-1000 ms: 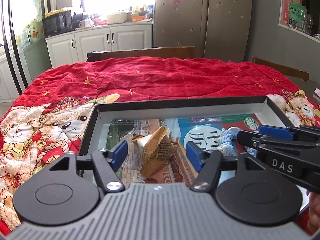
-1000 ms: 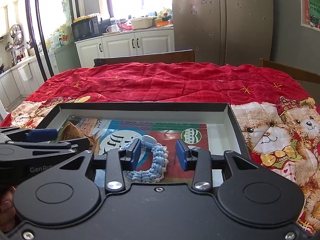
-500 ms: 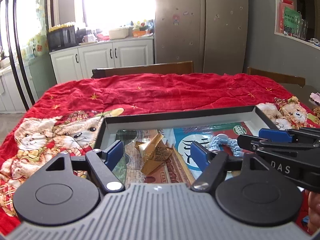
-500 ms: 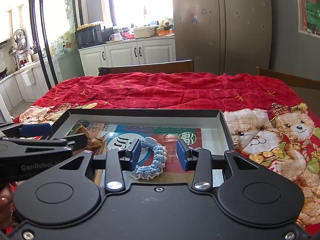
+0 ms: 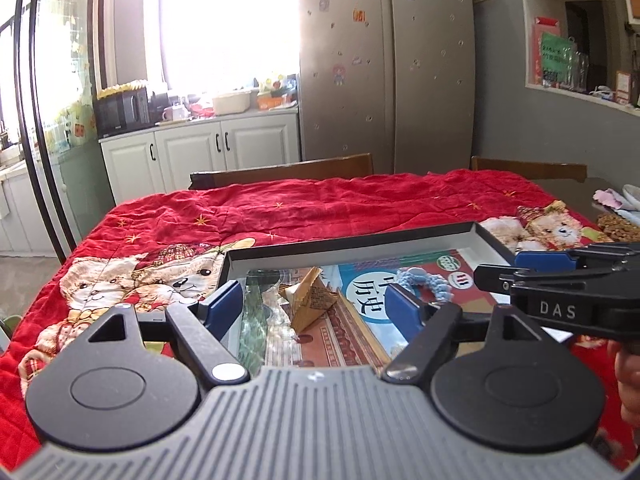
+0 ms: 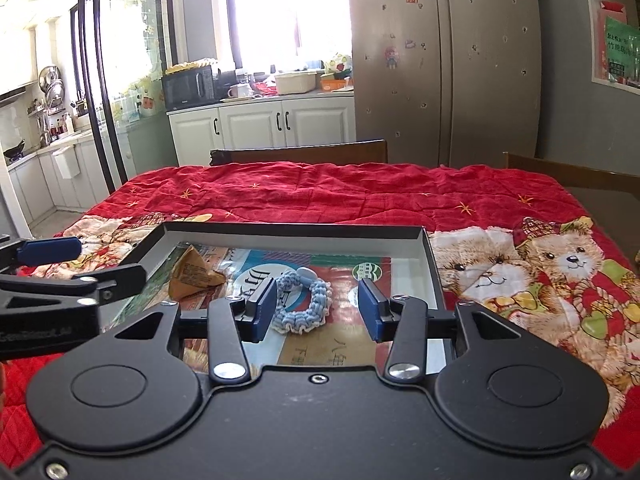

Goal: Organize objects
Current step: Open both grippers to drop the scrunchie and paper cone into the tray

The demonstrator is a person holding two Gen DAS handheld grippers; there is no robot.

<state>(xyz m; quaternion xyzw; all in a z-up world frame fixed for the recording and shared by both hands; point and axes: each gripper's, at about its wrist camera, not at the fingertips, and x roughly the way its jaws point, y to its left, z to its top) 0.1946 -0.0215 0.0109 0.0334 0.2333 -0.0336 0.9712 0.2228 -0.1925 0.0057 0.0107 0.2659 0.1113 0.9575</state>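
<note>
Both grippers have pulled back, left gripper (image 5: 316, 306) and right gripper (image 6: 316, 310) gaping empty above the tray (image 6: 296, 230).

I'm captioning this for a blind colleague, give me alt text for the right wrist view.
Open right gripper hovers over a black tray on a red teddy-bear quilt, its blue fingers flanking a blue crocheted ring. A folded tan paper packet lies left, kitchen behind.
</note>
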